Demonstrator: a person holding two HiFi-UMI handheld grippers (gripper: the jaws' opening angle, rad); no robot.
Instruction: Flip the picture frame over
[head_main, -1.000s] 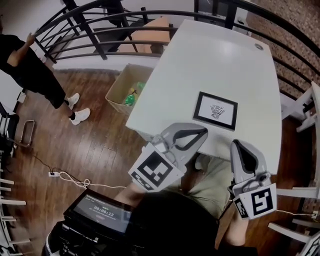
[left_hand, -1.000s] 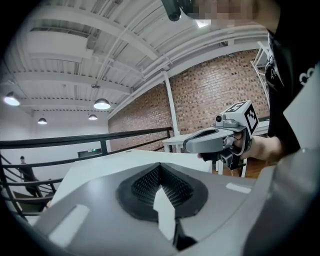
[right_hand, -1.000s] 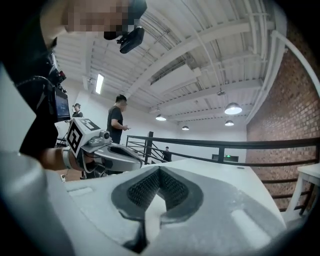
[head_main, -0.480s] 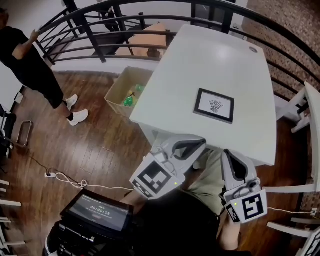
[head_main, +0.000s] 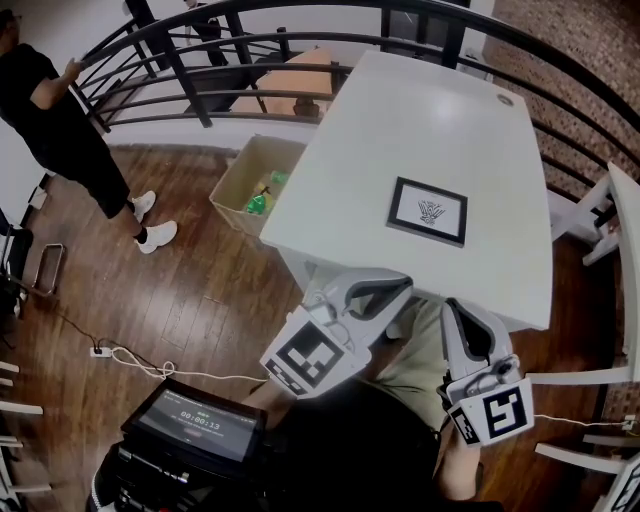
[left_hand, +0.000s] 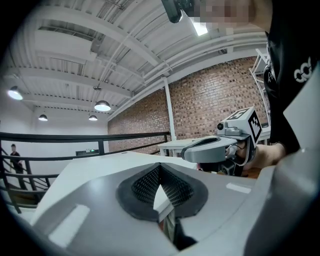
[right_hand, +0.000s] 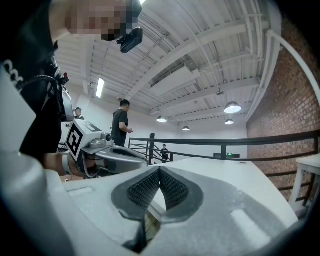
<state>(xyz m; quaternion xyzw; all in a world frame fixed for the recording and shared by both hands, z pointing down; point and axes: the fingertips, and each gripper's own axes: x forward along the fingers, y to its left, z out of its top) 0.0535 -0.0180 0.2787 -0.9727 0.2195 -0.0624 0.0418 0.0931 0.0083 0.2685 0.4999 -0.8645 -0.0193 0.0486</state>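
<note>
left gripper (head_main: 405, 288): drawn back, tip now at the table's (head_main: 430, 120) near edge
right gripper (head_main: 458, 306): drawn back toward lower left of frame

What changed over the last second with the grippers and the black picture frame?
The left gripper and the right gripper drew back from the near edge of the white table toward the person. Nothing was taken hold of or let go. Both stayed shut and empty, and the black rectangular picture frame stayed flat, print side up.
</note>
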